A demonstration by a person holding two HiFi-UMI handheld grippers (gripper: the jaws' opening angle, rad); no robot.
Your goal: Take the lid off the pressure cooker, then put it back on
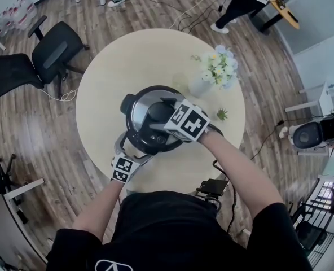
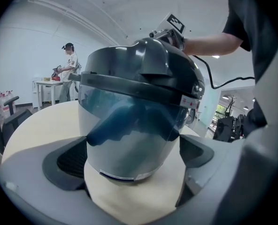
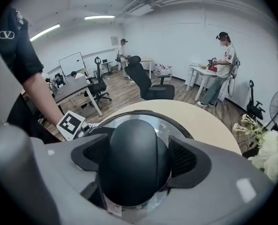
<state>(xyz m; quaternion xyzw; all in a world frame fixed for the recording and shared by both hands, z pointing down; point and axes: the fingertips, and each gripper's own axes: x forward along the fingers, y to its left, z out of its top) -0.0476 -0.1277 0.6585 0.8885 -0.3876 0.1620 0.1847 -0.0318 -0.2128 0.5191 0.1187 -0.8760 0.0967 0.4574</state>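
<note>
A: What carries everything?
B: A round pale table (image 1: 99, 83). Both tools are over its near side, and its bare top shows between the left tool's jaws.
A: And the pressure cooker?
B: The pressure cooker (image 2: 125, 144) stands upright straight ahead of the left tool (image 2: 133, 157). It is so close that its steel wall fills that tool's gap in the left gripper view. In the head view, that tool sits low at the cooker's near left side.
A: How are that tool's jaws?
B: Spread wide, with nothing pinched. The wall looks to be right at their tips, but I cannot tell whether they touch it.
A: The lid?
B: The lid (image 1: 139, 114) is seated on the cooker, directly below the right tool (image 3: 138, 159), which points steeply down at it.
A: What does the right tool have?
B: The lid's black domed handle (image 3: 129, 144) stands between its jaws and fills the space. The pads (image 3: 183, 159) lie against its two flanks, so the tool is pinching the handle.
A: Anything smaller nearby?
B: A vase of pale flowers (image 1: 218, 69) stands beyond the right tool and off to its right, apart from the cooker. A little green plant (image 1: 222, 114) sits just right of the hand holding that tool
</note>
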